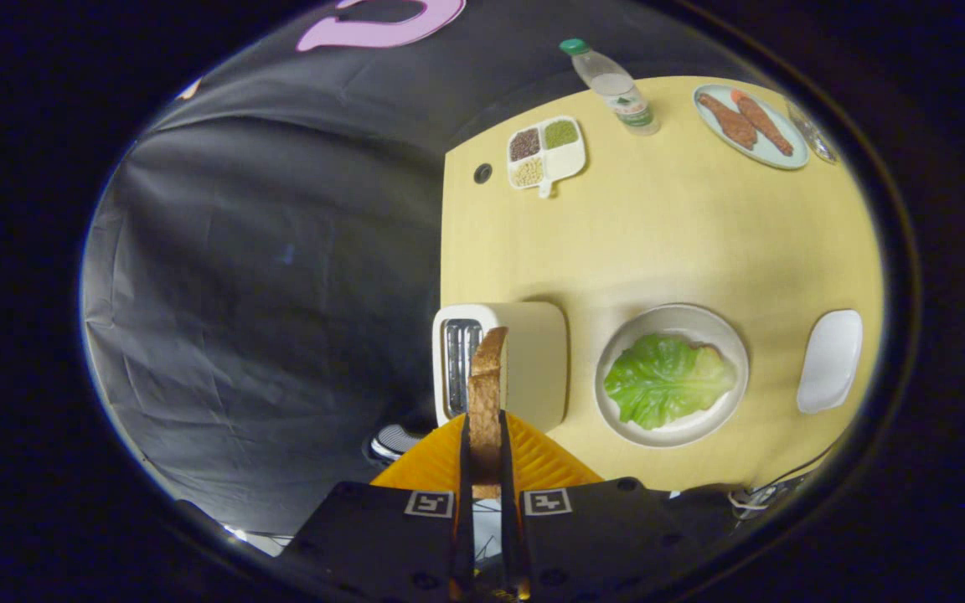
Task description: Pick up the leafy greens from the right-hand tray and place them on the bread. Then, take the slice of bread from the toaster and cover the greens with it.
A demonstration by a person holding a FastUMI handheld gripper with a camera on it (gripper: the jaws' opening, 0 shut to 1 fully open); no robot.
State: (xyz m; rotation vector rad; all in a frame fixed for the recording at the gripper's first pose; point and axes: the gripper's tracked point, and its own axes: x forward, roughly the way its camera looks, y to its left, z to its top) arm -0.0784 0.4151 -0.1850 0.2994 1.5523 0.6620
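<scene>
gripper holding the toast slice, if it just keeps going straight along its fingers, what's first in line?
Likely the toaster: it sits just beyond the bread slice pinched in the gripper. Depth is unclear, so the slice might pass above it.

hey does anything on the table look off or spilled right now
Nothing spilled or damaged. The greens lie flat on the plate, the bottle stands upright, and the gripper is shut on the bread slice over the toaster.
</scene>
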